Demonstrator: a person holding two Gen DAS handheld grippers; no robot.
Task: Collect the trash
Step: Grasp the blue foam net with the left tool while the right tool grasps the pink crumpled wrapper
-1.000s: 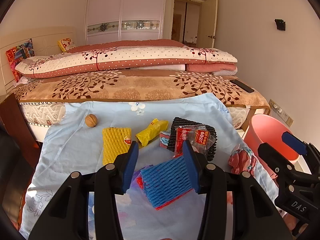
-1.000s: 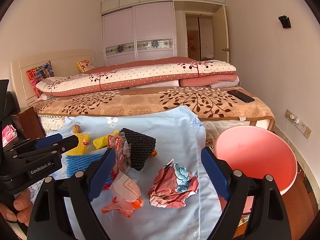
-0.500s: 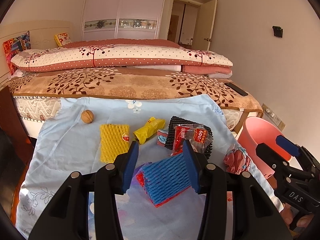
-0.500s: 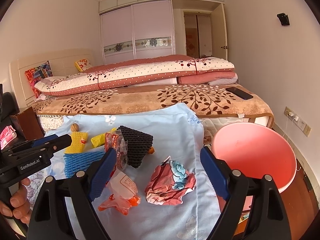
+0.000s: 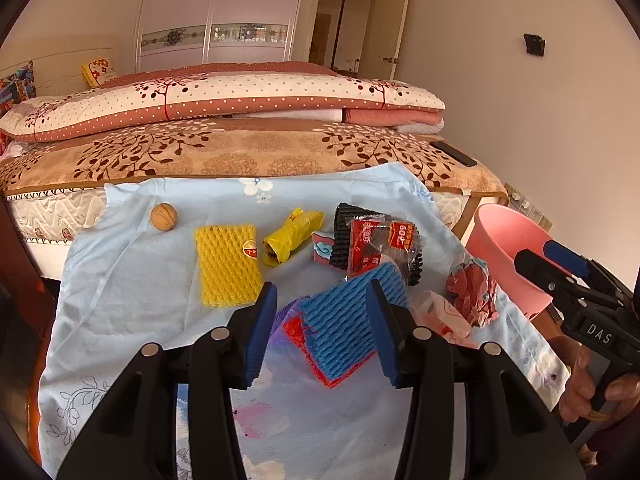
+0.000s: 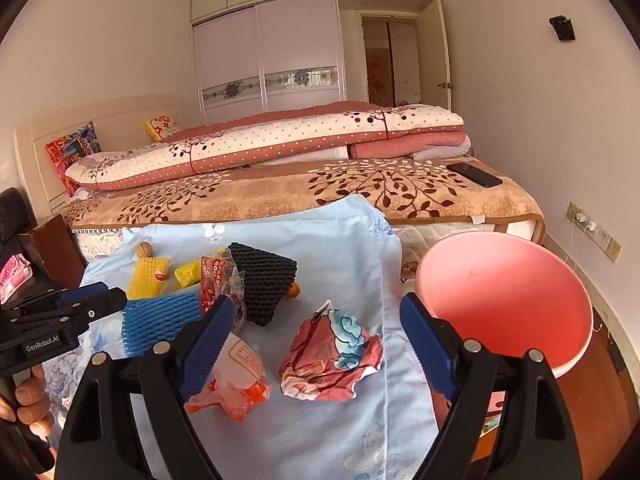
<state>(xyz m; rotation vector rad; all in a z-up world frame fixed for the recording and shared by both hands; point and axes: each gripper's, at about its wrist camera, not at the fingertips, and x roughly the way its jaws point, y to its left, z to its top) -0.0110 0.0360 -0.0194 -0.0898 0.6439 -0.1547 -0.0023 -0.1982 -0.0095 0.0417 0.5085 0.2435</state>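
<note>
Gaping pink basin [image 6: 520,300] beside littered cloth [image 6: 320,248]

both views are bright and warmly lit, with an even daylight tone across the wall [image 6: 520,120] and the bed [image 5: 248,152]. shadows are soft: faint ones lie under the scraps on the blue cloth [image 5: 132,280]. the pink bin [image 6: 504,300] glows evenly, with no hard glare. focus is sharp from near to far. strong fisheye bending curves the wardrobe [image 6: 268,56] and the walls, and black corners ring each frame. no motion blur shows.
</note>
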